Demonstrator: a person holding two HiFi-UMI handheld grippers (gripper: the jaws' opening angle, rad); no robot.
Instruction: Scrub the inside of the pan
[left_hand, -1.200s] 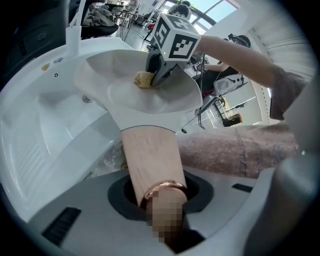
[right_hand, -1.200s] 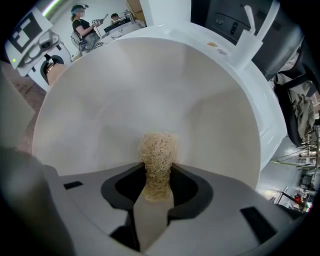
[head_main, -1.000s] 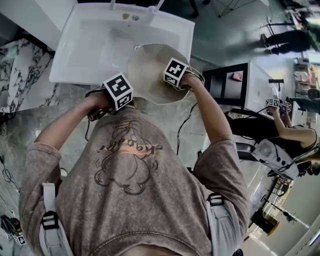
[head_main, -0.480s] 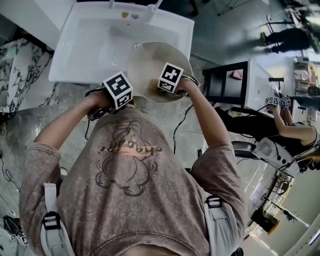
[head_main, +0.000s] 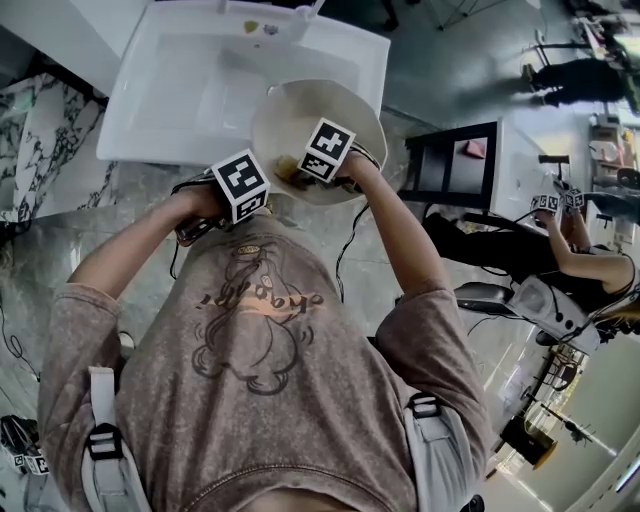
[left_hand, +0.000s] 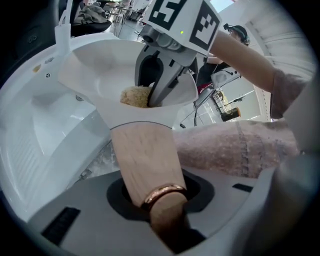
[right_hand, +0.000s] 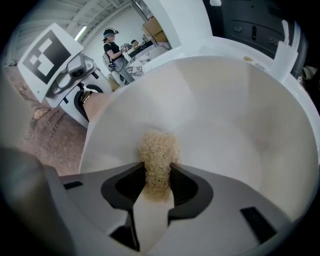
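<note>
Right gripper view: the right tool (right_hand: 158, 185) pinches a scrubber (right_hand: 159, 150) inside the pan (right_hand: 225, 125), held over the sink (head_main: 190, 90), near-right corner. The left tool (left_hand: 162, 197) clamps its handle (left_hand: 145, 155). Hard pressing could twist the pan loose.

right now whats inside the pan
A tan fibre scrubber, held in the jaws of the right gripper against the inner wall of the pan. The patch beneath it is covered.
</note>
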